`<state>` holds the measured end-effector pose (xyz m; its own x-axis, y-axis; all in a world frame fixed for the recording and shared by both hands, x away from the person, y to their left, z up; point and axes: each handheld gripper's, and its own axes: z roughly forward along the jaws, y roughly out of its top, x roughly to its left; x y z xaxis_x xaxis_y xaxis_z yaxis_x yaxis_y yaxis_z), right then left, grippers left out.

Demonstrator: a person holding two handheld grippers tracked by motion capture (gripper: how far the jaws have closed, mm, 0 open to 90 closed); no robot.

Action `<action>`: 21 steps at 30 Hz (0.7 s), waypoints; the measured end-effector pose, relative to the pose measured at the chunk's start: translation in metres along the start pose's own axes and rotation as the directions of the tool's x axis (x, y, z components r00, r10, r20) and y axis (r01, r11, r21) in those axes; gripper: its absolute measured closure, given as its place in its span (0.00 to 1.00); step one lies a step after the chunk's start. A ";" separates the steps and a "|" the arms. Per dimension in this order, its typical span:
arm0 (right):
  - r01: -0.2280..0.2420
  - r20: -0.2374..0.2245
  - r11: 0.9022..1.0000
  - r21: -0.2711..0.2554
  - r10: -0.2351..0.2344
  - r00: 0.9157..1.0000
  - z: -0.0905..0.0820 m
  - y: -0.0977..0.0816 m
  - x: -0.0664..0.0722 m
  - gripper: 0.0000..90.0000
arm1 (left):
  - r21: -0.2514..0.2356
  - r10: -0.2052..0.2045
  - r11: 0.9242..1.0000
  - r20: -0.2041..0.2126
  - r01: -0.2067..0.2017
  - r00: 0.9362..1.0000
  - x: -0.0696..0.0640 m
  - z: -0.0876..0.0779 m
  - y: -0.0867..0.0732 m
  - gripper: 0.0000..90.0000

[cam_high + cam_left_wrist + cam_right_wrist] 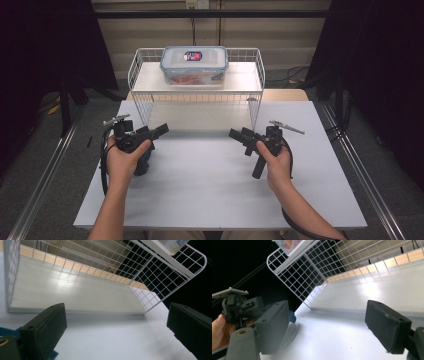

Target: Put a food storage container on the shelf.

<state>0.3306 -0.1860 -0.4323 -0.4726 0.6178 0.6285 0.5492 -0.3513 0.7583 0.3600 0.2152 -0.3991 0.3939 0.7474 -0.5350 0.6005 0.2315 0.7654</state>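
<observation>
Two hands, left tool (161,131) gaping, right tool (235,134) gaping

overhead forward-down; claw cameras low, sharing rack (155,277)

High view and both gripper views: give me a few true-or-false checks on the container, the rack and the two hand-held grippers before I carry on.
1. The plastic container sits on top of the wire rack. True.
2. The container's lid is off. False: the lid is on it.
3. The left hand-held gripper holds nothing, its jaws apart. True.
4. The right hand-held gripper is shut on the container. False: its jaws are apart and empty, above the white table.
5. Something lies on the rack's lower shelf. False: it is bare.
</observation>
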 end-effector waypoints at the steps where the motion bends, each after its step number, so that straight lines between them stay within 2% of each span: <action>1: 0.003 -0.005 1.000 0.004 -0.003 1.000 0.000 -0.001 -0.001 0.21 | 0.003 0.009 1.000 -0.002 -0.009 1.000 0.002 -0.001 0.000 0.03; 9: 0.027 0.011 0.999 0.017 -0.027 1.000 -0.004 -0.002 -0.002 0.21 | 0.023 0.031 0.999 -0.004 -0.030 1.000 0.008 -0.007 0.002 0.03; 15: 0.037 0.019 0.999 0.014 -0.038 0.999 -0.006 -0.002 -0.002 0.21 | 0.055 0.066 0.996 -0.027 -0.065 0.997 0.013 -0.010 0.003 0.05; 18: 0.041 0.017 0.999 0.022 -0.041 0.999 -0.006 -0.004 -0.002 0.20 | 0.060 0.066 0.996 -0.035 -0.064 0.997 0.014 -0.011 0.004 0.06; 21: 0.048 0.021 0.998 0.031 -0.048 0.999 -0.005 -0.005 -0.002 0.20 | 0.081 0.105 0.992 -0.054 -0.100 0.993 0.017 -0.014 0.006 0.07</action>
<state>0.3253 -0.1889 -0.4363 -0.4840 0.6487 0.5873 0.5471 -0.2995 0.7816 0.3608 0.2381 -0.3982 0.4169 0.7998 -0.4319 0.6122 0.1042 0.7838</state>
